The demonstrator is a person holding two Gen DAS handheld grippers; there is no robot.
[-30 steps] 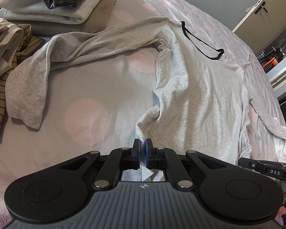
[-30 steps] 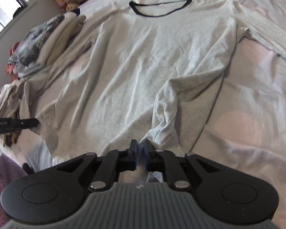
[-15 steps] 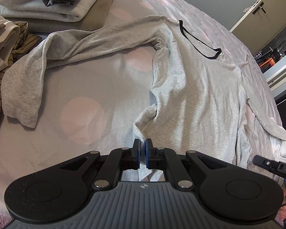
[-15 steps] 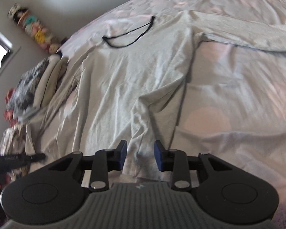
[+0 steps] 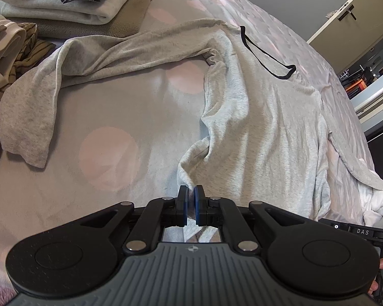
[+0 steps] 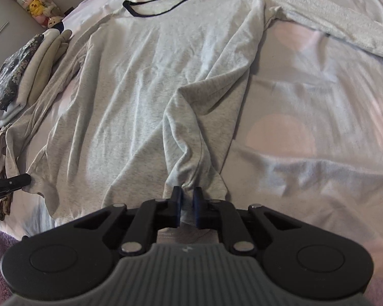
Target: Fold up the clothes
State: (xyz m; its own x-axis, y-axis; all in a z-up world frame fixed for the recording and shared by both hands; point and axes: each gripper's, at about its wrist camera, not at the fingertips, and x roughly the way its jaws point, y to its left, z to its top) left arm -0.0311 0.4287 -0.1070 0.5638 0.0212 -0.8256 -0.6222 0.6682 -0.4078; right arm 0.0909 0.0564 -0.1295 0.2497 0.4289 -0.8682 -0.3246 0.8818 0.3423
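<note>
A light grey long-sleeved shirt (image 5: 263, 132) with a black neckline (image 5: 265, 56) lies spread on the bed, collar at the far end. My left gripper (image 5: 190, 199) is shut on the hem's left corner, which rises in a small fold. One sleeve (image 5: 89, 58) trails off to the left. In the right wrist view the same shirt (image 6: 145, 89) shows its black neckline (image 6: 163, 7). My right gripper (image 6: 187, 201) is shut on a bunched fold at the hem's right corner. The other sleeve (image 6: 332, 23) stretches away to the right.
A stack of folded clothes (image 5: 71, 2) sits at the bed's far left, with a striped garment (image 5: 2, 97) heaped beside it. The pink-dotted bedsheet (image 6: 306, 127) lies bare right of the shirt. A wardrobe (image 5: 344, 25) and plush toys (image 6: 35, 2) stand beyond the bed.
The right gripper, shut a second ago, opened half a second ago and has closed again on the hem's right corner. The left gripper stayed shut on its corner.
</note>
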